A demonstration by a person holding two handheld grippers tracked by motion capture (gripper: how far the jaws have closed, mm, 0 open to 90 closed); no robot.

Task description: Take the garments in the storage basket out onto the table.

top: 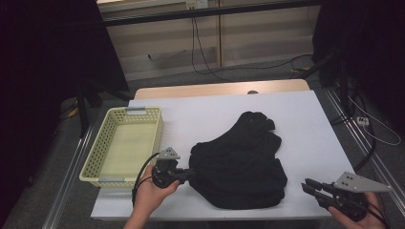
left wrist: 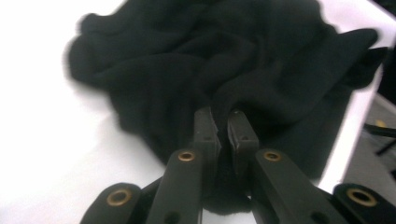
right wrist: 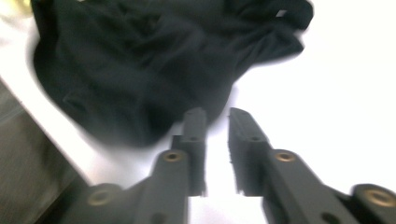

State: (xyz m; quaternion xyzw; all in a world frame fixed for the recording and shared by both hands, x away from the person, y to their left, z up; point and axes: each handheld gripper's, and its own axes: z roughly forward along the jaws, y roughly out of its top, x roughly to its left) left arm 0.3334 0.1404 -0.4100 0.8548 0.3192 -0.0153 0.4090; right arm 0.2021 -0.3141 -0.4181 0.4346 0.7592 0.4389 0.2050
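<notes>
Left gripper [left wrist: 223, 116]: jaws pinched narrow on a fold at the near-left edge of the black garment [top: 243, 160].
Right gripper [right wrist: 215, 116]: jaws slightly apart, holding nothing, garment just beyond its tips.
Garment: crumpled on white table [top: 305, 119], between the grippers.
Basket [top: 102, 138]: beyond left gripper's outer side.

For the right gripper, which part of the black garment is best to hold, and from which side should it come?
Probably the near right edge of the black garment, approached from the right, low along the white table. There the folded layers bulge into a thick rounded rim facing the open right gripper, with bare table between. The left gripper already pinches the opposite left edge, so the two holds would balance.
</notes>
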